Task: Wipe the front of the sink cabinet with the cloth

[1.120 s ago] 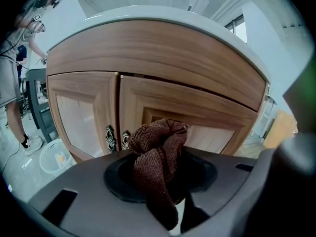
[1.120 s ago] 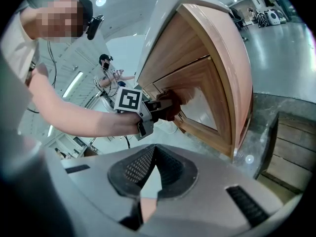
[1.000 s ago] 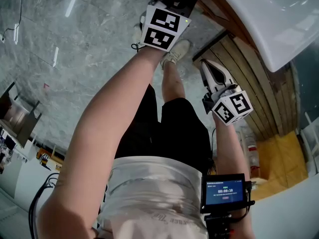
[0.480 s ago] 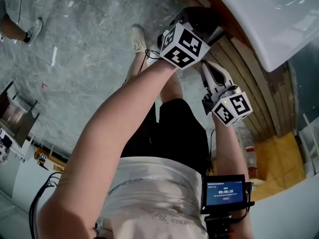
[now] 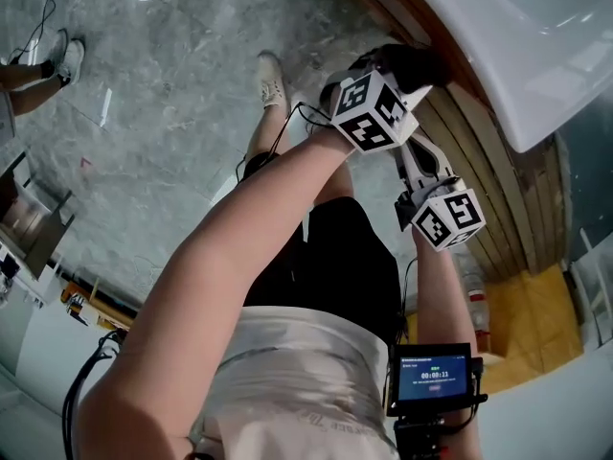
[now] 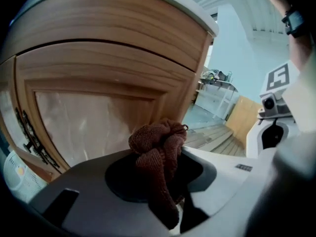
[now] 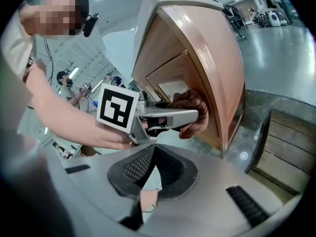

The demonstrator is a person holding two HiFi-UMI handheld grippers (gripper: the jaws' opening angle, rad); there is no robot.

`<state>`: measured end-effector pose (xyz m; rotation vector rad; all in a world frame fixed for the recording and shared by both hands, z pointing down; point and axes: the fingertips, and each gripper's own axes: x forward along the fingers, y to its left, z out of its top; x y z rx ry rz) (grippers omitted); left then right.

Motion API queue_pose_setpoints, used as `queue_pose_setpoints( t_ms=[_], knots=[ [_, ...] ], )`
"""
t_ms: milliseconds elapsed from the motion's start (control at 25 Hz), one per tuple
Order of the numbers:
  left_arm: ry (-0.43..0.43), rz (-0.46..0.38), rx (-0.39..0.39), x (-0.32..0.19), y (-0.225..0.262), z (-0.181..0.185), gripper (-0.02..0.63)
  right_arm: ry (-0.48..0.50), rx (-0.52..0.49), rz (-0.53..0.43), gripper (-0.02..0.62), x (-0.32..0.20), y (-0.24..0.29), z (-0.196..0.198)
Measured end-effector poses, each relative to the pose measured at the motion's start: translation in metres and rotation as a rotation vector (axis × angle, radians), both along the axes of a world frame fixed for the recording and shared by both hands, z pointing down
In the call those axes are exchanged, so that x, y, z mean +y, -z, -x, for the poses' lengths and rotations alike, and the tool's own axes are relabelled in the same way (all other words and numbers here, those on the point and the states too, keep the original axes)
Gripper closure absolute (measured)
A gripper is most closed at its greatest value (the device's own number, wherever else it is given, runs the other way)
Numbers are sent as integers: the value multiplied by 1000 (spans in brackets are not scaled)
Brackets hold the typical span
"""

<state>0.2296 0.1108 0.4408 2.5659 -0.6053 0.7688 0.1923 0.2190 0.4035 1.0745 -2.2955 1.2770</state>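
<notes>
The brown cloth (image 6: 157, 141) was bunched into a wad and pinched in the left gripper (image 6: 159, 174), whose jaws were clamped on it, with a tail hanging down between them. The wad stood at the wooden front of the sink cabinet (image 6: 113, 68), before the framed door panel (image 6: 94, 127) and under the white sink (image 5: 536, 36). In the right gripper view it looked pressed to the wood near the cabinet's edge, though contact could not be told for certain. The right gripper (image 7: 155, 147) hung just beside the left one, its jaws drawn together on nothing.

To wipe well, I judged, the wad should be pushed flat so that cloth, not the hard jaw tips, bore on the wood. It should then be drawn in long overlapping strokes along the grain, top band first and door after. The grip needed to be firm, since a bunched cloth could drag loose on the frame's ridges or catch the dark handle (image 6: 29, 132) at the left.
</notes>
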Motion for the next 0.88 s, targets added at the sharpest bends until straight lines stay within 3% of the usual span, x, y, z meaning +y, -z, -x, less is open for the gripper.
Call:
queue_pose_setpoints(
  t_ms=[240,400,600,800,880],
  knots=[
    [-154,-12,6,31,-4,-18,451,-21,14,24,583,10,0,5],
    [-46,33,39,13,-7,-21,451,15,20,17,583,7,-1,-6],
    [133,30,20,-31,-19,26,451,35,19,20,583,1,-5,2],
    [119,-13,-17,-56,-20,50,451,46,23,19,583,-3,-5,10],
    [150,-6,-19,-62,-23,60,451,44,26,21,583,-6,-3,12]
  ],
)
